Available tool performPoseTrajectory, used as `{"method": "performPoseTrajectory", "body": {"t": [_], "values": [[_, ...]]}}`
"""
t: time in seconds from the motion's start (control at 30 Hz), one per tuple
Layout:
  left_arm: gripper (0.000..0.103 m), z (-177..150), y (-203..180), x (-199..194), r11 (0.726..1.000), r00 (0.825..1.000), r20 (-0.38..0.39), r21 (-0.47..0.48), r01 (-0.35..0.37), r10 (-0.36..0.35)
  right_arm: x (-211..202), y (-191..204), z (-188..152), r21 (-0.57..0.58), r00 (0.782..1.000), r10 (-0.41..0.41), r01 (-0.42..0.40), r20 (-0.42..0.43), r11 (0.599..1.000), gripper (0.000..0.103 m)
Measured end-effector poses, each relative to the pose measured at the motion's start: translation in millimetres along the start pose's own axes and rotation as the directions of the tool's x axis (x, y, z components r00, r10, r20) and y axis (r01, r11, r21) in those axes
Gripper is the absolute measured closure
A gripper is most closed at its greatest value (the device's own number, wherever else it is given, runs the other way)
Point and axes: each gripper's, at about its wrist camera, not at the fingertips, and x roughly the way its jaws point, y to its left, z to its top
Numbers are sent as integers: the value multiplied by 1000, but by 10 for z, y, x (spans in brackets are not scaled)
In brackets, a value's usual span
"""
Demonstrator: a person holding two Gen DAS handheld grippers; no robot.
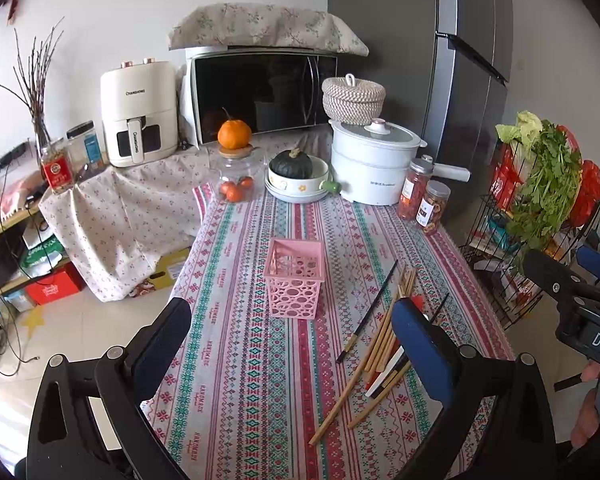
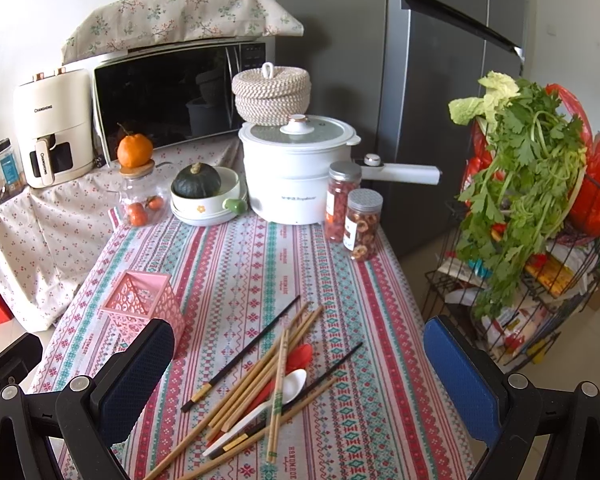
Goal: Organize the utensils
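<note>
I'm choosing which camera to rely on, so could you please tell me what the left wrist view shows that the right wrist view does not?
Only the left wrist view shows the twigs, the floor shelf and the right gripper from outside. Only the right wrist view shows the white spoon and red spoon clearly in the pile. Both share the pink basket, the chopsticks, the white pot and the vegetable rack.
</note>
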Motion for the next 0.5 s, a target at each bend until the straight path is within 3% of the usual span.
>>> {"method": "performPoseTrajectory", "body": {"t": [0.5], "values": [[2, 30, 33, -36, 1000, 1000, 14, -7, -1, 1, 30, 1, 2, 5, 1000, 11, -11, -4, 1000, 1]]}}
